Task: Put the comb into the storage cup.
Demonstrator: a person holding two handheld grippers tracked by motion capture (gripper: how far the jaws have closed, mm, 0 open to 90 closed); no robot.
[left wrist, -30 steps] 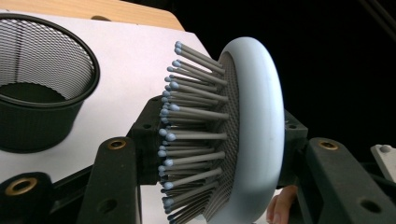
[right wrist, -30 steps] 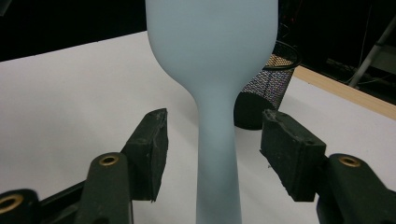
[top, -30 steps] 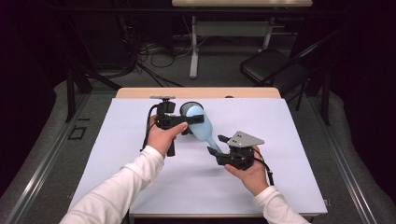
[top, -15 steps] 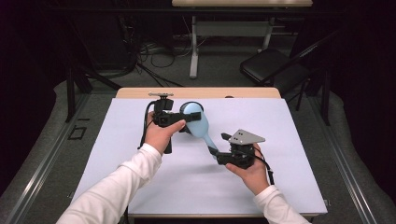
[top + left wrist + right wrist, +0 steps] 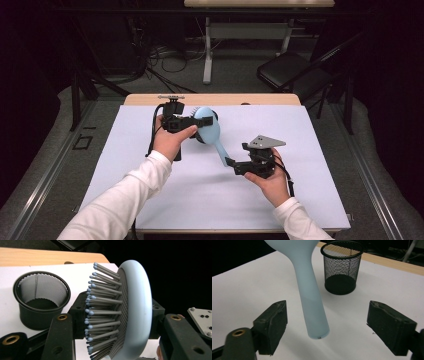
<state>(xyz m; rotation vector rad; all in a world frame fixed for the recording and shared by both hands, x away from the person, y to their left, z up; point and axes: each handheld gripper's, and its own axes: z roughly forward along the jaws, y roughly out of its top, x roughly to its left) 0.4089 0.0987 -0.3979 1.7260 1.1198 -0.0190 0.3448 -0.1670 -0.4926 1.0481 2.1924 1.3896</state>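
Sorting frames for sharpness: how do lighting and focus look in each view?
High view: table evenly lit, surroundings dark. Left gripper view: hairbrush bristles sharp, the near fingers soft. Right gripper view: brush handle crisp, soft shadow under the mesh cup.

High view looks down on the whole desk (image 5: 150,200); both gripper views sit close, sharing the mesh cup (image 5: 41,300) and hairbrush (image 5: 312,302).

You'll find nothing to read here: no lettering, label, brand, number or sign can be made out on anything in the high view or in either gripper view.
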